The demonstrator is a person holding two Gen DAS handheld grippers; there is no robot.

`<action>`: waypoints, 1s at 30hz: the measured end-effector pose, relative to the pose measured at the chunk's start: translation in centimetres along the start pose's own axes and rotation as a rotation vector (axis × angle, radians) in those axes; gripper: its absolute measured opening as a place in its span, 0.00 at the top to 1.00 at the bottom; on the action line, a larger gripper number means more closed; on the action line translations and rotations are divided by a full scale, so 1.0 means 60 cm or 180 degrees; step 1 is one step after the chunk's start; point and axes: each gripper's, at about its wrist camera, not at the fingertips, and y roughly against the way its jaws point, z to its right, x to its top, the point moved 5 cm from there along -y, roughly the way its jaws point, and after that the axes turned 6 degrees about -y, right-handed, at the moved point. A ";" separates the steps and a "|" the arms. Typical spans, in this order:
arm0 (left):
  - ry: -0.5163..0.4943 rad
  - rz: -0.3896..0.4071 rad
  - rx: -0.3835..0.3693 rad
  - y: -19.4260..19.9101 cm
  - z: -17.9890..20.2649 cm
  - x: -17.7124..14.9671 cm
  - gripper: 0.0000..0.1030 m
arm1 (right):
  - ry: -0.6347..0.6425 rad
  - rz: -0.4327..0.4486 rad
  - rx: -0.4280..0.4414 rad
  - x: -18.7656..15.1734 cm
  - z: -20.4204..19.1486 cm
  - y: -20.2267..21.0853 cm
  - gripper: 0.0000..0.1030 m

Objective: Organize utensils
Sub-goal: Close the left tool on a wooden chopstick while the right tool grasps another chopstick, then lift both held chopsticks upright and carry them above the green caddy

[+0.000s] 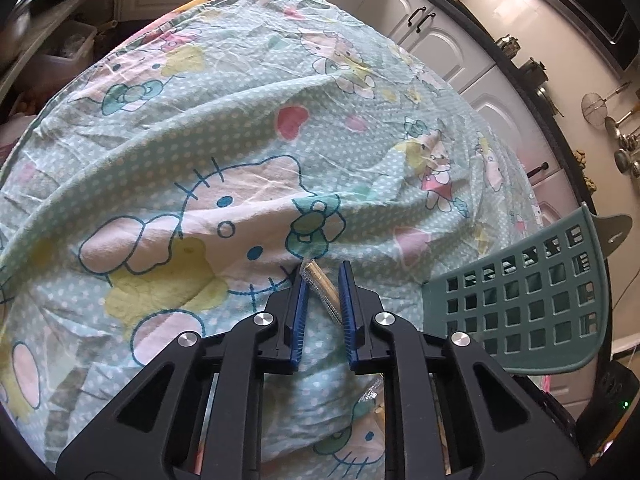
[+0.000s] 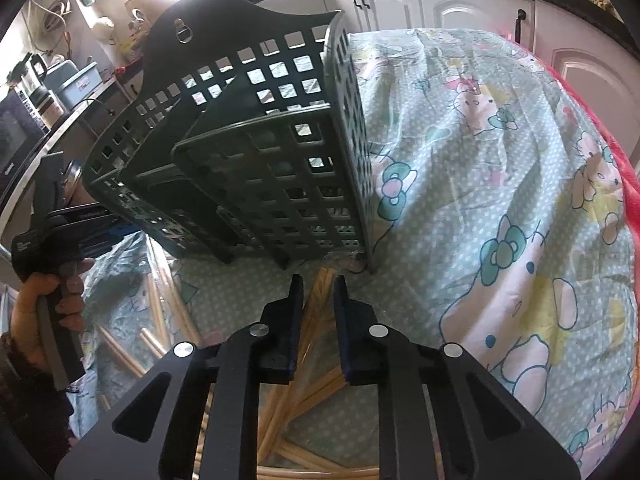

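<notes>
A dark green slotted utensil basket (image 2: 260, 140) stands upright on the Hello Kitty tablecloth (image 2: 480, 160); its side (image 1: 520, 300) shows at the right of the left wrist view. Just in front of the basket, my right gripper (image 2: 318, 280) is shut on a pair of wooden chopsticks (image 2: 316, 308). More chopsticks, some in clear wrappers (image 2: 156, 312), lie scattered on the cloth beneath it and to the left. My left gripper (image 1: 323, 280) is shut on a wrapped chopstick pair (image 1: 318, 278) low over the cloth (image 1: 200, 140). A hand (image 2: 36, 312) holds that left gripper at the left edge of the right wrist view.
White cabinets (image 1: 452, 40) and a dark counter edge run behind the table. A microwave (image 2: 16, 148) and boxes sit at the left, and a red cloth (image 2: 616, 152) lies along the table's right side. Metal utensils (image 1: 616, 128) hang on the wall.
</notes>
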 end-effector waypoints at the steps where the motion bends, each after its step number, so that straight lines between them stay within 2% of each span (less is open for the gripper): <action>1: -0.0004 0.0002 -0.0015 0.002 0.001 0.001 0.90 | 0.0008 0.0017 0.0005 0.001 -0.002 0.003 0.86; 5: -0.0029 0.0095 -0.0105 0.029 0.001 0.002 0.91 | 0.0060 0.0072 0.0073 0.000 -0.010 0.023 0.87; 11: -0.0217 0.0410 -0.0303 0.102 0.022 0.005 0.93 | 0.0185 0.0202 0.0200 0.006 -0.034 0.063 0.89; 18: -0.0668 0.0714 -0.0467 0.186 0.083 -0.009 0.95 | 0.0424 0.0395 0.0383 0.011 -0.078 0.121 0.94; 30: -0.1308 0.1109 -0.0850 0.312 0.214 -0.037 0.98 | 0.0700 0.0776 0.0608 0.024 -0.136 0.217 0.95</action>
